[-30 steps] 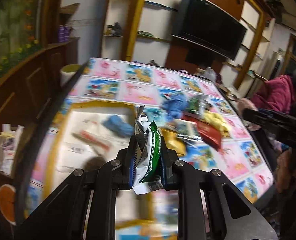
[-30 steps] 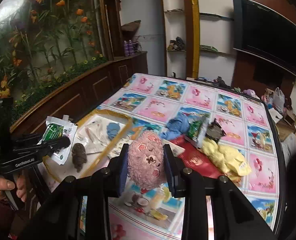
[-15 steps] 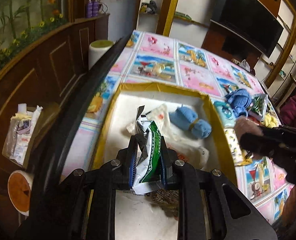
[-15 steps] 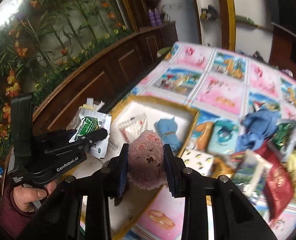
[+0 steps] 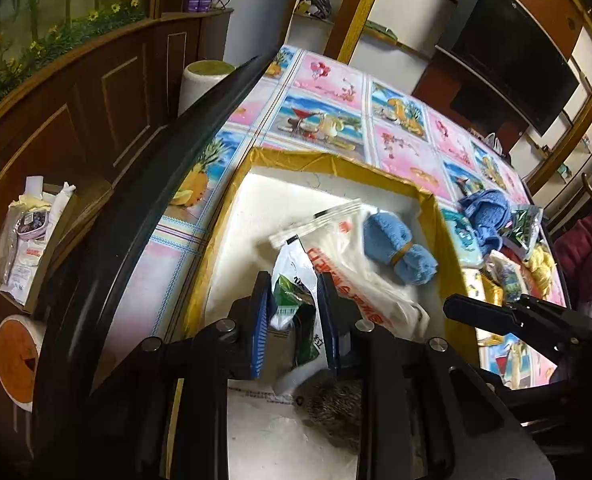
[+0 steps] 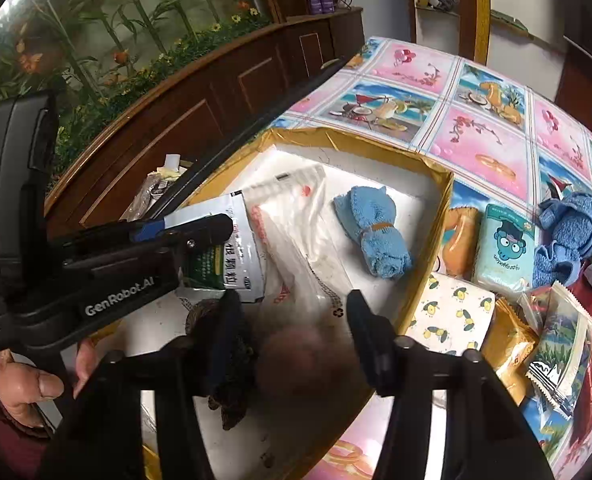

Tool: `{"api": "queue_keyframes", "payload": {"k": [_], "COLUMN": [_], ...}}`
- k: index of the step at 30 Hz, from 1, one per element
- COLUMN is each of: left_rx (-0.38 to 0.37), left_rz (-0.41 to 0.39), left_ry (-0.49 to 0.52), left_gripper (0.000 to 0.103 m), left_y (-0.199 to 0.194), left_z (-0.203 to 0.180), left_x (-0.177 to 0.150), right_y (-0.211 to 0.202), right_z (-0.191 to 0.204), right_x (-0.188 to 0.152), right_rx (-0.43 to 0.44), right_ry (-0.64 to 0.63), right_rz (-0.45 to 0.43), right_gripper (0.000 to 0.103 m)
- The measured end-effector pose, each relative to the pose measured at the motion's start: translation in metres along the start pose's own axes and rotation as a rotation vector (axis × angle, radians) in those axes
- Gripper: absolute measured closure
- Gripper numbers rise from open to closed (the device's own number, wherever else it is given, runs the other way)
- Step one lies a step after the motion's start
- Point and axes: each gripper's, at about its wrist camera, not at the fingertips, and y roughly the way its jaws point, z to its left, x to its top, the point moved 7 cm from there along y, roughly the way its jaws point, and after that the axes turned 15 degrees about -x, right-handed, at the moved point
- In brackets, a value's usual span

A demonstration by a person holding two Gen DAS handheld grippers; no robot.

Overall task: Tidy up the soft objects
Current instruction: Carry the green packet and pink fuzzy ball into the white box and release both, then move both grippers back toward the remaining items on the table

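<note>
A yellow-rimmed white box (image 5: 375, 168) (image 6: 443, 208) lies on the picture-print tablecloth. In it are a rolled blue cloth (image 5: 395, 248) (image 6: 371, 236), a clear bag with red print (image 5: 347, 264) and a brown fuzzy piece (image 6: 232, 360). My left gripper (image 5: 294, 280) (image 6: 220, 224) hangs low over the box, its jaws opening a little, with a green and white sachet (image 5: 292, 292) (image 6: 224, 256) still pinched between the blue pads. My right gripper (image 6: 292, 300) is opening over the box. A blurred pink plush ball (image 6: 296, 356) sits low between its fingers, free of both pads.
Right of the box lie a teal tissue pack (image 6: 503, 248), a blue knitted heap (image 6: 567, 232), a lemon-print pack (image 6: 451, 312) and several snack packets (image 6: 555, 344). A person's hand (image 6: 28, 384) holds the left gripper. A carton of packets (image 5: 28, 236) stands off the table's left edge.
Both grippers swung left and came down over the box. The right jaws spread and the pink ball slipped out of their grip. The left one kept the sachet.
</note>
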Motion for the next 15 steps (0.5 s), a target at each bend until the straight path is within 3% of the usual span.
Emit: {"api": "queue_keyframes", "payload": {"k": [3,7,9,10,11,15], "left_rx": [-0.006,-0.078,-0.116,-0.132,-0.150,-0.216], "left_rz": [-0.043,-0.081,-0.080,-0.076,-0.070,-0.013], "left_ry": [0.012,0.031,0.054,0.062,0.068,0.110], "left_gripper": [0.080,0.079,0.063,0.050,0.045,0.045], "left_y": [-0.017,-0.036,-0.038,-0.037,-0.034,-0.014], "left_z": [-0.013,-0.047,-0.068,-0.078,-0.088,-0.129], "left_x": [0.002,-0.001,-0.007,-0.010,-0.013,-0.025], "right_y": [-0.014,-0.041,-0.055,-0.062,-0.066,-0.071], "right_z": [-0.005,-0.033,-0.059,-0.075,-0.092,-0.160], "right_x": [-0.001,-0.006,-0.014,-0.019,-0.024,-0.045], "right_rx": [-0.004,-0.033,-0.078,-0.107,-0.141,-0.230], "right_ry": [-0.003,0.022,0.043,0.057,0.075,0.192], "right_rz": [-0.043,-0.107,-0.139,-0.150,-0.157,-0.137], "right_gripper": [0.043,0.043,0.043,0.043,0.043,0.043]}}
